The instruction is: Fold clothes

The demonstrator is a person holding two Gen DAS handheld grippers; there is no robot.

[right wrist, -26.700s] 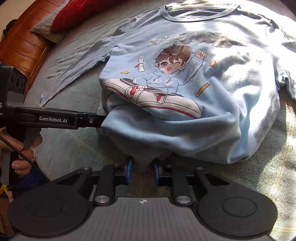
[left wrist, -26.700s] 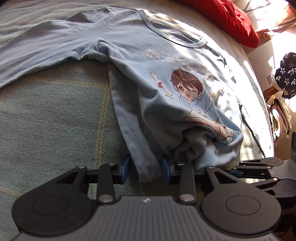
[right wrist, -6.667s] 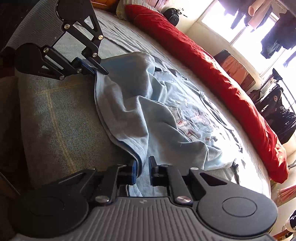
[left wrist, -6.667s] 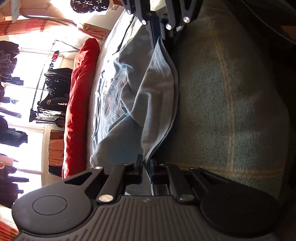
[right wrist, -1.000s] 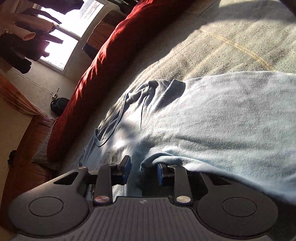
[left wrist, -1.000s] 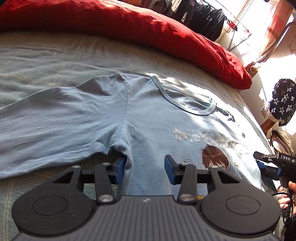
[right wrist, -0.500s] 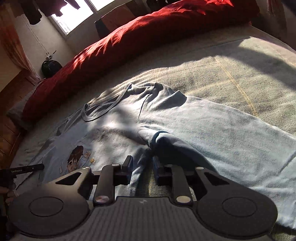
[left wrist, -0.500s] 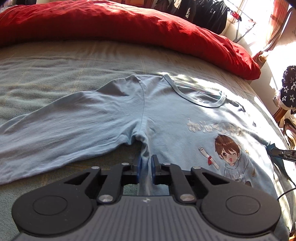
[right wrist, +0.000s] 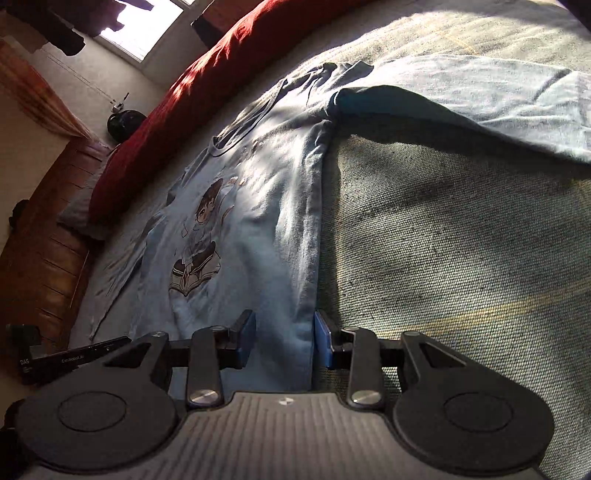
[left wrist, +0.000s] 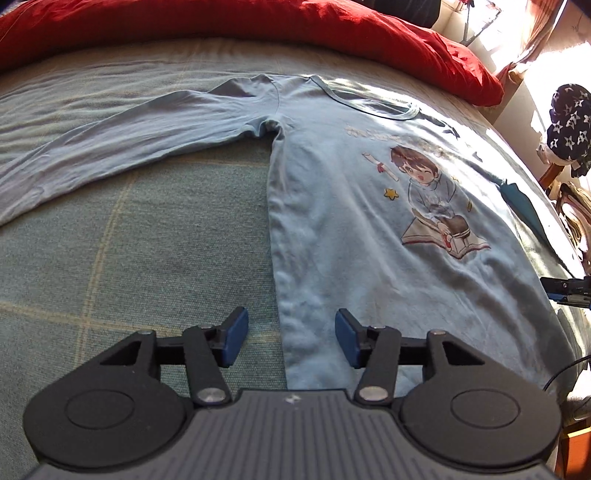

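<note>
Red bedding, a long quilt or bolster point(left wrist: 258, 22), lay along the far edge of the bed behind the work, and a wooden headboard point(right wrist: 40, 236) showed at the left of the right wrist view, with dark clothes hanging against a bright window point(right wrist: 140, 26) beyond it. A dark item patterned with white stars point(left wrist: 569, 125) stood off the bed at the right of the left wrist view. The green-grey checked bedspread point(left wrist: 129, 240) lay bare on either side of the garment, and nothing sat on top of the cloth. The light blue long-sleeved shirt point(left wrist: 369, 229) was spread face up and nearly flat on that bedspread, its cartoon print of a child on a book point(left wrist: 432, 206) uppermost, one sleeve point(left wrist: 122, 136) stretched out to the side and the neckline toward the red bedding; strong sun fell across its far half. The left gripper point(left wrist: 291, 341) hung low near the hem with its blue-padded fingers spread wide, straddling the shirt's side edge and gripping nothing. The right gripper point(right wrist: 284, 341) was likewise open, though less widely, at the opposite side seam, with the edge of the fabric lying between its pads; the right-hand pad sat just at the seam, and whether it touched the cloth could not be told. Neither gripper had closed on the shirt.
</note>
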